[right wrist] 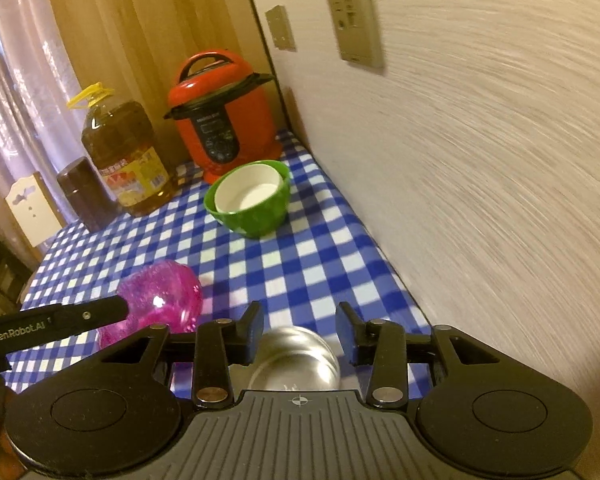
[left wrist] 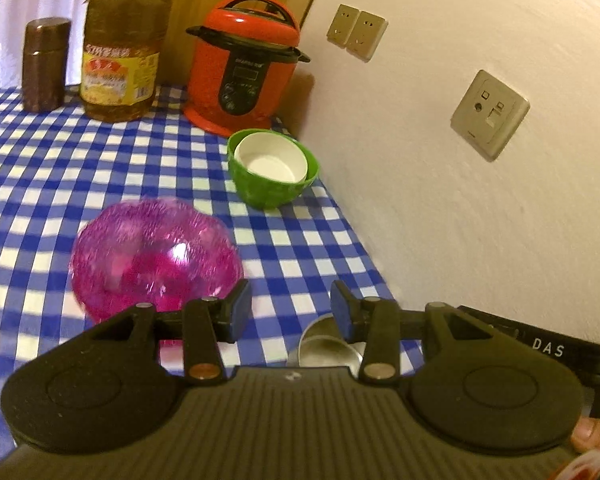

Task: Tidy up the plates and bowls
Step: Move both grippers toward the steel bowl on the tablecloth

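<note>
A green bowl [left wrist: 272,188] with a white bowl [left wrist: 272,156] nested inside stands near the wall; both also show in the right wrist view, green bowl [right wrist: 256,220] and white bowl [right wrist: 248,192]. A translucent pink bowl [left wrist: 156,256] sits on the checked cloth just ahead and left of my left gripper [left wrist: 290,312], which is open and empty. A steel bowl [right wrist: 296,360] lies on the cloth under my right gripper [right wrist: 300,332]; the jaws stand open either side of it without pressing. The steel bowl [left wrist: 328,348] peeks out below my left gripper's right finger.
A red pressure cooker [left wrist: 244,68], an oil bottle [left wrist: 120,56] and a brown jar [left wrist: 44,64] stand at the back of the blue checked table [left wrist: 100,160]. The wall with sockets [left wrist: 488,114] runs along the right. One finger of the left gripper [right wrist: 80,316] crosses the pink bowl [right wrist: 168,296].
</note>
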Motion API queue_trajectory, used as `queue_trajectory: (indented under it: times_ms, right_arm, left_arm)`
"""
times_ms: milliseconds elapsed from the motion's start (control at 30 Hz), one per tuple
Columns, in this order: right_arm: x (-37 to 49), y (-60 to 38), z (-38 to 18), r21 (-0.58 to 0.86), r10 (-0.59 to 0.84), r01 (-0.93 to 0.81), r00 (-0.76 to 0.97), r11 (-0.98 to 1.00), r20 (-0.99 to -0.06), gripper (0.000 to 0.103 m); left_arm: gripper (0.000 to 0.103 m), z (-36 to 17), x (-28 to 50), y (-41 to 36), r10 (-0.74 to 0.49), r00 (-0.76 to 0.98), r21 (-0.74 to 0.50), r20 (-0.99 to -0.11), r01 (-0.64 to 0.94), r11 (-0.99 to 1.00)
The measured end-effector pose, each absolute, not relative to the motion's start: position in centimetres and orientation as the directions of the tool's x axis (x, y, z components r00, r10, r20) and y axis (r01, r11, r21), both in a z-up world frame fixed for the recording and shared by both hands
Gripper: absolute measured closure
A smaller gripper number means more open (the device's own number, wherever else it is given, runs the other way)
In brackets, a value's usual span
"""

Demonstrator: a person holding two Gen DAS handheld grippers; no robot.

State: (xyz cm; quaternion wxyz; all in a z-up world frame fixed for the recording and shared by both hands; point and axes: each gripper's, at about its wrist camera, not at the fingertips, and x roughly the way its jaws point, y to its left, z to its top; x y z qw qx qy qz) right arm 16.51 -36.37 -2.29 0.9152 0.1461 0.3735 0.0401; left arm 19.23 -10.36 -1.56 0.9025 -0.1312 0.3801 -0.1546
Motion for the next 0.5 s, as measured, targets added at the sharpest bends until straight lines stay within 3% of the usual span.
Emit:
queue_trajectory:
  times_ms: [500]
  right_arm:
    - [11.4, -37.7, -4.3, 0.3, 0.171, 0.069, 0.689, 0.952, -0.704, 0.063]
  left_arm:
    - [0.064, -3.4, 15.2, -11.0, -0.361, 0.627, -0.328, -0.69, 0.173, 0.929]
